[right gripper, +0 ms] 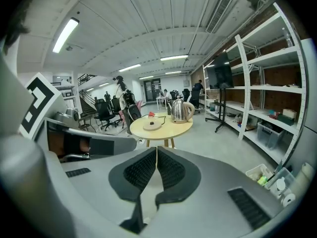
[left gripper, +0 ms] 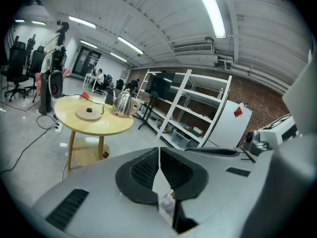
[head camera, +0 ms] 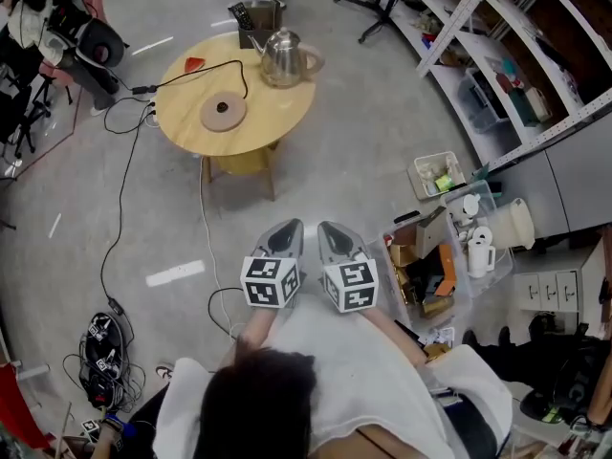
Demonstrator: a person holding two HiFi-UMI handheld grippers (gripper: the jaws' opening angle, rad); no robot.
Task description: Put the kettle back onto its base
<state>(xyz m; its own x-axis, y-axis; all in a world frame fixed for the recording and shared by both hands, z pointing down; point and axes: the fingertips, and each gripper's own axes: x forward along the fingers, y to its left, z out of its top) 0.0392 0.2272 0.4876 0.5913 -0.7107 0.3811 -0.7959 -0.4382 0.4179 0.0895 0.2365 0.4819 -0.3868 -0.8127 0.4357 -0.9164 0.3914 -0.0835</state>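
Kettle point(head camera: 284, 57) stands upright on the round worktop point(head camera: 277, 118), beyond the base point(head camera: 223, 112) and to its right, not touching it. Its spout points left and its handle right, across our head view. We hold the left gripper point(head camera: 286, 228) and right gripper point(head camera: 331, 229) well short of the base, each with its fingers point(left gripper: 143, 170) pressed together on nothing.

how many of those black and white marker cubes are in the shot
2 black-and-white marker cubes: the left cube sits on the left gripper, the right cube on the right gripper, side by side in front of the person. None looks hidden.
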